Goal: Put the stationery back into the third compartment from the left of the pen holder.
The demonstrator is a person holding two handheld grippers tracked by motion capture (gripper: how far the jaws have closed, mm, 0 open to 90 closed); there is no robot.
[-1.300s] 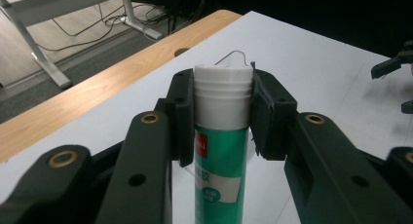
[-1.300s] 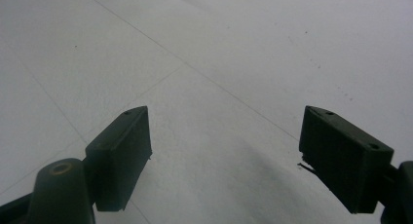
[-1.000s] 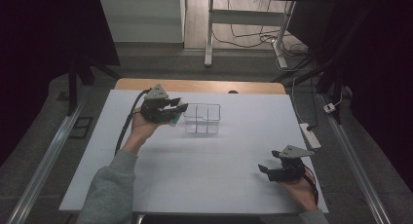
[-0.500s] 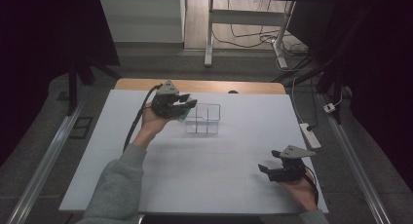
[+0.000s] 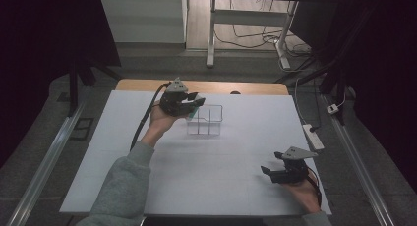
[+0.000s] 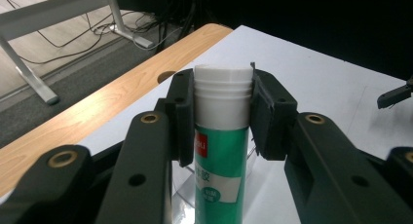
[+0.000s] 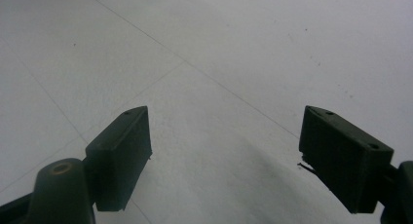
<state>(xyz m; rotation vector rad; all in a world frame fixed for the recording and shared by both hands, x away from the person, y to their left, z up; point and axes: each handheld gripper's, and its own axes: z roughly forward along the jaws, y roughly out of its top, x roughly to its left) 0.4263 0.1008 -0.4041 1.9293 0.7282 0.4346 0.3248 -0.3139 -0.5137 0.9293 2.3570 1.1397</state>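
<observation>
A green glue stick [image 6: 221, 151] with a white cap is clamped between the jaws of my left gripper [image 6: 221, 95], which is shut on it near the cap. In the high view my left gripper [image 5: 194, 103] hovers over the left edge of a clear plastic organiser box [image 5: 210, 123] with compartments, and the glue stick [image 5: 194, 111] shows as a green patch under it. My right gripper [image 5: 268, 171] rests low at the table's near right, open, its pads [image 7: 122, 151] wide apart over bare white table.
A white board [image 5: 123, 152] covers the table, with a wooden strip [image 5: 137, 84] along its far edge. A power strip [image 5: 313, 136] lies at the right edge. Desk legs and cables stand on the floor beyond. Metal rails run along both sides.
My left gripper has carried the glue stick to the right, from left of the clear box to over its left edge. The right gripper has stayed put.
</observation>
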